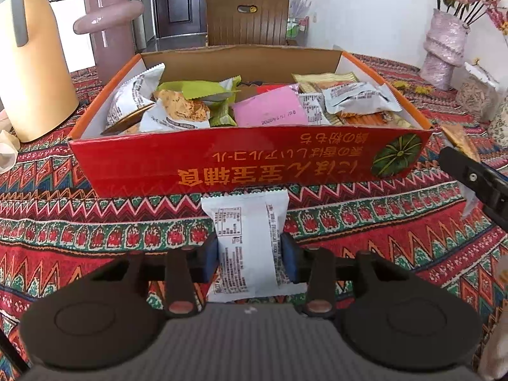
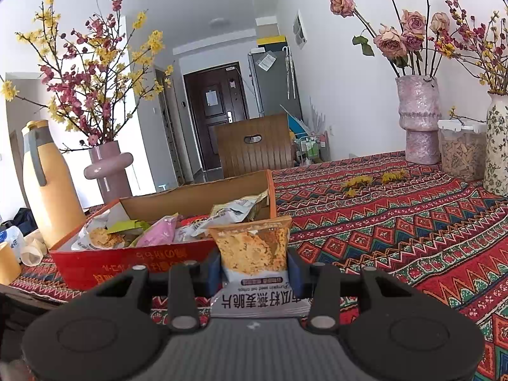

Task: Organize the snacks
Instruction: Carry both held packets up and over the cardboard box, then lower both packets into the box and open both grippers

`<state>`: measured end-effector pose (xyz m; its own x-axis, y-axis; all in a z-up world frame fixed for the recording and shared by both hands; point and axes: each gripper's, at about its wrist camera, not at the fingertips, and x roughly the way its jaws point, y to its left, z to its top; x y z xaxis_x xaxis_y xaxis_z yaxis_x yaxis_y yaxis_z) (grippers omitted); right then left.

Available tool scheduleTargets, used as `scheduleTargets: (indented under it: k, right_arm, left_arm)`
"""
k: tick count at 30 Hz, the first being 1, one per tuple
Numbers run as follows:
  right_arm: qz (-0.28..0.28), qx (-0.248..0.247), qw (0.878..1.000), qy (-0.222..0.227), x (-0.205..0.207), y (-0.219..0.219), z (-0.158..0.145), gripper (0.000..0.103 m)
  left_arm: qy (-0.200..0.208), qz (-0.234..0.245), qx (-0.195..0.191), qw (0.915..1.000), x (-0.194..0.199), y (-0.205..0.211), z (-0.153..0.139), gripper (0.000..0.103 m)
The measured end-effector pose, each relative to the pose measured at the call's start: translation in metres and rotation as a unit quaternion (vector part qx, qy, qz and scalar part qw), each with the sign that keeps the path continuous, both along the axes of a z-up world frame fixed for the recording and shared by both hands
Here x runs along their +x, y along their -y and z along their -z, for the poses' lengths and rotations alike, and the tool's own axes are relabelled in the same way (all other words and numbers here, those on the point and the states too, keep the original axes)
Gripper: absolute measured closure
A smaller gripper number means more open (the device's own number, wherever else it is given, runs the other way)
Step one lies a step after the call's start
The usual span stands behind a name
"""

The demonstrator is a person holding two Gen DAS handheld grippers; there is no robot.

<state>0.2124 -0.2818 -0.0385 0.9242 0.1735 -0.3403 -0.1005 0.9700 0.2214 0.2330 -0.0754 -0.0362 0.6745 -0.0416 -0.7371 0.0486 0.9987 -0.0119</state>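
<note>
Left wrist view: I have a white snack packet pinched between the blue pads of the left gripper, jaws closed on its middle, printed back facing up. It hangs just short of the near wall of the red snack box, lower than the rim. The box already holds a loose heap: a pink sachet, green wrappers, silver packs. The right gripper is closed on an oat crisp packet, held near the box's right front corner.

My read of the step: both packets go into the box. The left one must be lifted clear of the near wall before I move forward, or the packet's front edge will catch the cardboard. I'd aim for the lower spot behind the pink sachet and open the jaws only once it is above the pile. One arm at a time; the right gripper's tip already shows at the edge of the left view, so they could collide.

Surface: patterned red tablecloth, soft weave, fallen yellow petals further off. Around it: orange flask, mauve vase, textured pink vase with roses, a lidded jar, wooden chair, dark door behind.
</note>
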Motion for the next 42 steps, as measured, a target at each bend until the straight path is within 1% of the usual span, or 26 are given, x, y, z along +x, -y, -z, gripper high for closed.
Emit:
scheduleTargets:
  k: [4,10,15,17,21,24,27,31,35,39,42]
  right_arm:
    - [0.0,-0.004,1.0,0.003,-0.001,-0.001,0.0,0.061]
    - [0.0,-0.014,1.0,0.018,-0.005,-0.005,-0.002,0.061]
    - [-0.006,-0.042,0.998,0.038,-0.013,-0.015,-0.006,0.062]
    - [-0.014,-0.054,0.997,0.045,-0.017,-0.02,-0.012,0.062]
    - [-0.027,-0.056,0.996,0.063,-0.017,-0.029,-0.033,0.062]
    - [-0.033,-0.067,0.994,0.077,-0.01,-0.035,-0.047,0.062]
    - [-0.036,-0.075,0.993,0.08,0.003,-0.041,-0.059,0.062]
    - [-0.036,-0.077,0.993,0.083,0.026,-0.052,-0.073,0.062]
    - [-0.031,-0.073,0.993,0.082,0.054,-0.063,-0.079,0.062]
    - [-0.028,-0.068,0.995,0.067,0.084,-0.072,-0.069,0.062]
    - [-0.023,-0.066,0.996,0.058,0.096,-0.076,-0.055,0.062]
  left_arm:
    - [0.025,0.013,-0.001,0.9996,-0.011,-0.003,-0.01,0.062]
    - [0.07,0.03,-0.016,0.9969,-0.029,-0.012,-0.032,0.062]
    - [0.114,0.033,-0.011,0.9929,-0.034,-0.024,-0.058,0.062]
    - [0.125,0.032,-0.007,0.9916,-0.033,-0.026,-0.065,0.062]
    - [0.148,0.026,0.003,0.9887,-0.027,-0.031,-0.081,0.062]
    - [0.162,0.016,0.001,0.9866,-0.018,-0.036,-0.089,0.062]
    - [0.177,0.003,-0.002,0.9842,-0.007,-0.041,-0.095,0.062]
    - [0.19,-0.015,-0.004,0.9817,0.011,-0.046,-0.097,0.062]
    - [0.193,-0.039,-0.01,0.9803,0.032,-0.051,-0.09,0.062]
    - [0.198,-0.058,-0.01,0.9785,0.05,-0.059,-0.075,0.062]
    - [0.203,-0.065,-0.026,0.9767,0.056,-0.068,-0.06,0.062]
